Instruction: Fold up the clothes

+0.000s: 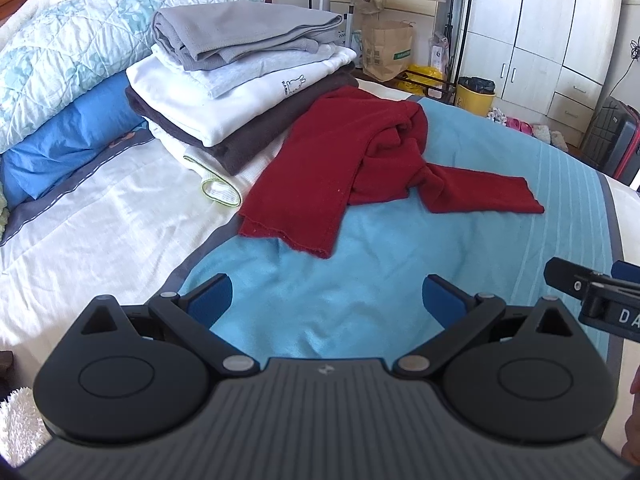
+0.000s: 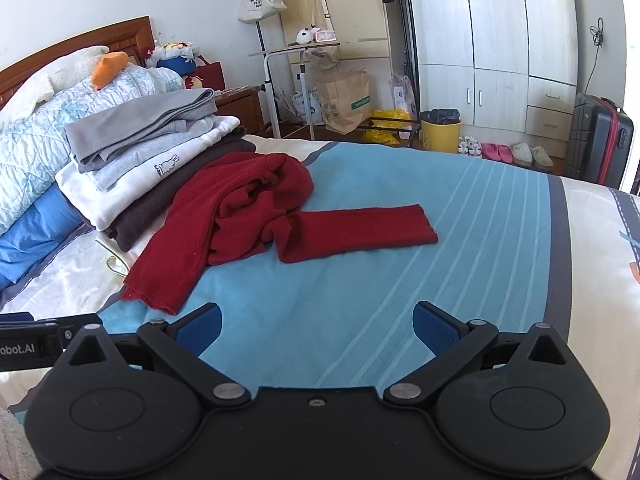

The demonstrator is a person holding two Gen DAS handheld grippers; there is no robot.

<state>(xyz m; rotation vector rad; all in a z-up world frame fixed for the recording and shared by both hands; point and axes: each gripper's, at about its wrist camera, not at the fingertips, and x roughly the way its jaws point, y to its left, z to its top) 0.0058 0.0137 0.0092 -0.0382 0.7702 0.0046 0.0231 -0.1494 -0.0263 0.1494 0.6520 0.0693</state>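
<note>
Both grippers are hovering low over the bed, side by side: the left gripper is holding its jaws spread wide with nothing between the blue pads, and the right gripper is doing the same, jaws wide apart and gripping nothing. Under them the blue sheet is lying flat across the bed. Just beyond, the red sweater is sitting crumpled on that sheet, one sleeve stretching out flat to the right, its near hem trailing toward the left gripper. Its far edge is leaning against the stack of folded clothes, grey on top, white and dark below. Behind the stack, a quilt is bunching up over a blue pillow.
</note>
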